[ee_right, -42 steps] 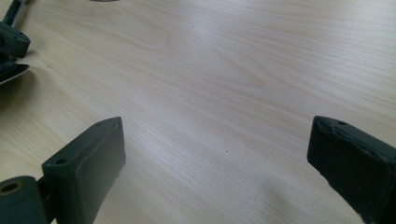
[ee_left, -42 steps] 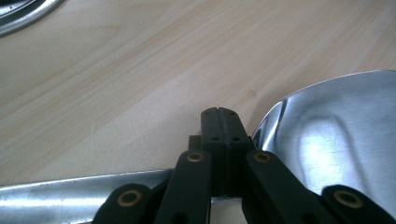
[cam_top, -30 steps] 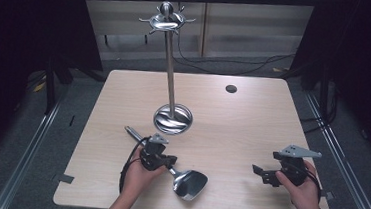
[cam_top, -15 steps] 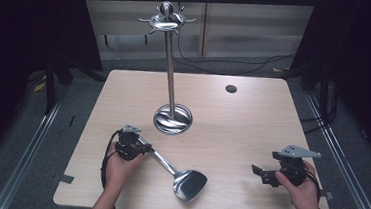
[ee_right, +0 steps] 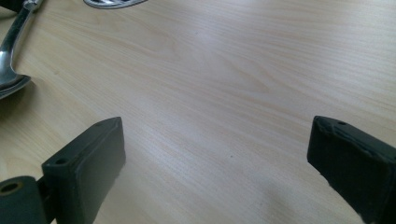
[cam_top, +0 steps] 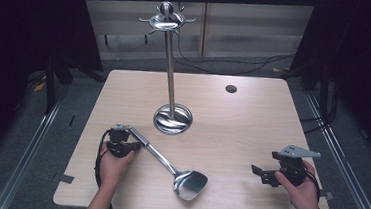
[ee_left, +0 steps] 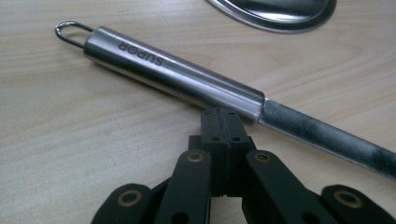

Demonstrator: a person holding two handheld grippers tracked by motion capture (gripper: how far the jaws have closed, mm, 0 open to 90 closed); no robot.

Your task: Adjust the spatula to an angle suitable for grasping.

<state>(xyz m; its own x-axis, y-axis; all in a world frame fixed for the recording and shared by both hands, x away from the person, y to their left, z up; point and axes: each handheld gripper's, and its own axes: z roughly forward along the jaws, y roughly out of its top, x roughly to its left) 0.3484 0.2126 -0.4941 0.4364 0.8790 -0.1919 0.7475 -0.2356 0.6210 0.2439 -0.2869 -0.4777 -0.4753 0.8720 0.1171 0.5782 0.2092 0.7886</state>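
At the lower left of the high view, the left gripper (cam_top: 120,142) is held low over the table (cam_top: 252,120), its jaws pressed together with nothing between them; in the left gripper view the closed tips (ee_left: 223,122) are seen just beside the handle of a steel spatula (ee_left: 187,79), and whether they touch it cannot be told. At the lower right of the high view, the right gripper (cam_top: 263,173) is held with its jaws spread wide over bare wood.

The spatula (cam_top: 169,163) is laid flat on the table, slanting from the left gripper down toward lower centre. A polished tubular handle stamped "SUPOR", a wire hanging loop at its end, a flat narrower shank and a broad shiny blade can be made out.

Farther back, at centre, a steel utensil stand (cam_top: 169,63) is seen upright on its round base.
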